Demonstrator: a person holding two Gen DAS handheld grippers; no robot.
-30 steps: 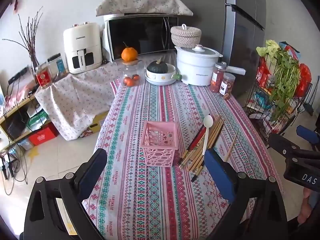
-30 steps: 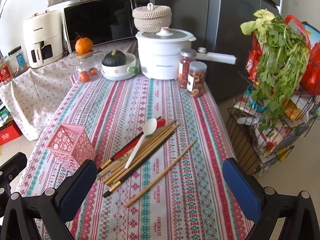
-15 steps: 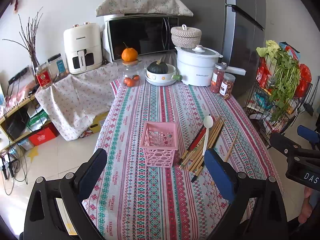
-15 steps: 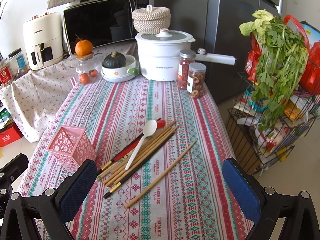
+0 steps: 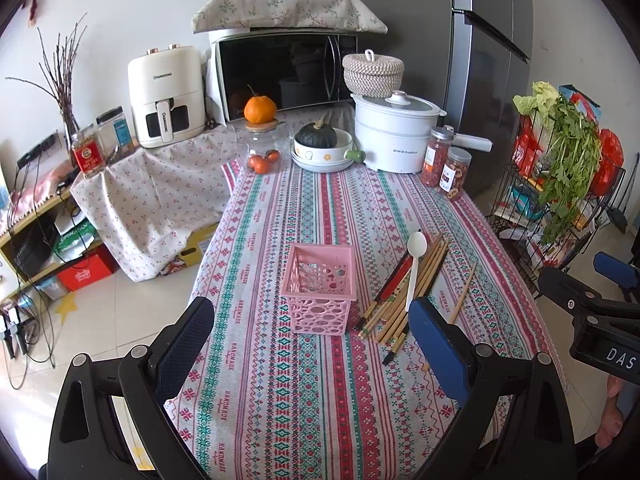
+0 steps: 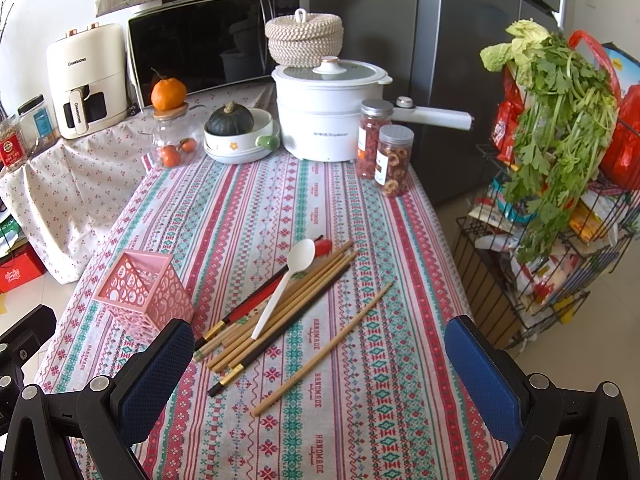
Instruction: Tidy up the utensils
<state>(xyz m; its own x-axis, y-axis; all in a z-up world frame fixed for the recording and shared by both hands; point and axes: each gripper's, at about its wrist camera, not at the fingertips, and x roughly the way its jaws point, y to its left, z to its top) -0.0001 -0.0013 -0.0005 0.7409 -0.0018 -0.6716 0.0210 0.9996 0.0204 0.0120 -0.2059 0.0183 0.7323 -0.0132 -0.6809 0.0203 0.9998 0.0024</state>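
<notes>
Little is changed from half a second ago: both views are shifted only slightly, and the utensils and the holder are left where they were. No utensil has been lifted, so the task is judged to be at its very start, with an approach toward the pile probably in hand.

The left gripper is held wide apart and empty above the near end of the table, with the pink basket framed between its fingers at about 12 o'clock. The right gripper is likewise spread wide with nothing held; the bundle of chopsticks is seen at 11 o'clock from it, a white spoon is laid across the bundle, and a single chopstick is set apart, just beside the bundle, at 12 o'clock. The basket stands upright to the left of the pile, near it.

The table is covered by a striped patterned tablecloth. At its far end a white pot, two jars, a squash in a bowl and a glass jar topped by an orange are stood. A microwave and an air fryer are seen beyond, and a wire rack of greens at 2 o'clock beside the table.
</notes>
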